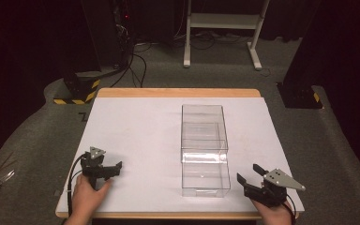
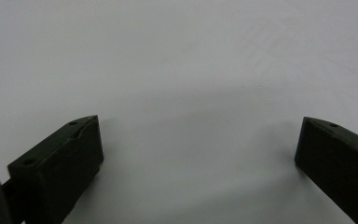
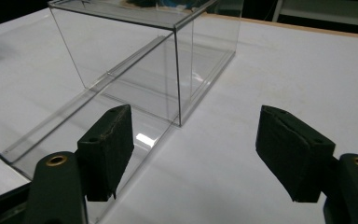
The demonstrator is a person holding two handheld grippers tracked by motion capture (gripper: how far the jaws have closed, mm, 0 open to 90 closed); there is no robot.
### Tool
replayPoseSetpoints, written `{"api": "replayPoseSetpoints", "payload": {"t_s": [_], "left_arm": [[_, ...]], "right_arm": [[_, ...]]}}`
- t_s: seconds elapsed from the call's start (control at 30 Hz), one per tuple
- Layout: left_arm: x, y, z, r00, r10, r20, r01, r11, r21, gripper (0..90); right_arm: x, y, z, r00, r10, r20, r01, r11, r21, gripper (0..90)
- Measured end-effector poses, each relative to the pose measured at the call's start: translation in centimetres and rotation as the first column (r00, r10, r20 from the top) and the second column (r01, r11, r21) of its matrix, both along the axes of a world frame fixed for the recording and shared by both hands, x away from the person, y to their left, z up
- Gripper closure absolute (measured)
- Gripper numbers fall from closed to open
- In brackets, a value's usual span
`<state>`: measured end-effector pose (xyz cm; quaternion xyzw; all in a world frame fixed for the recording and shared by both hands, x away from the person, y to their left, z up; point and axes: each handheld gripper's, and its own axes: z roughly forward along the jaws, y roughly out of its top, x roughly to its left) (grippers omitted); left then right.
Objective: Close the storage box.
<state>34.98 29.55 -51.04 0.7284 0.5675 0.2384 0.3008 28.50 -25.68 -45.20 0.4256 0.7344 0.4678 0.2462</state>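
White sheeting covers the wooden-edged rectangular table [image 1: 136, 123] almost from rim to rim, with a strip of pale wood showing along the far side. Grey carpet lies around the table, and a white metal frame [image 1: 222, 21] stands on it well behind the far edge.

Next in size is the clear plastic rectangular box [image 1: 204, 149], which sits on the white surface a little right of the middle, its long side running away from the person. It looks to be in two parts: a taller see-through shell on the far half and a lower clear tray reaching out of it toward the near edge. In the right gripper view the box [image 3: 135, 65] lies ahead and to the left of the jaws, its near corner edge upright and its tray running down past the left jaw.

The right gripper [image 1: 251, 176], black with a grey three-cornered plate on top, is at the near right of the table, just beside the box's near right corner and apart from it. Its jaws stand parted with nothing between them [image 3: 193, 154].

The left gripper [image 1: 115, 168] rests near the near left corner, well apart from the box. Its jaws are spread wide over bare white surface [image 2: 198, 149], holding nothing.
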Motion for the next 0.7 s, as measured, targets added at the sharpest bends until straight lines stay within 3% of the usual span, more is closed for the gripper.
{"api": "replayPoseSetpoints", "payload": {"t_s": [0.7], "left_arm": [[0.0, 0.0, 0.0, 1.0, 0.0, 0.0, 0.0, 1.0, 0.0, 1.1]], "right_arm": [[-1.7, 1.6, 1.4, 0.9967, 0.072, 0.038, -0.073, 0.9965, 0.039, 27.5]]}}
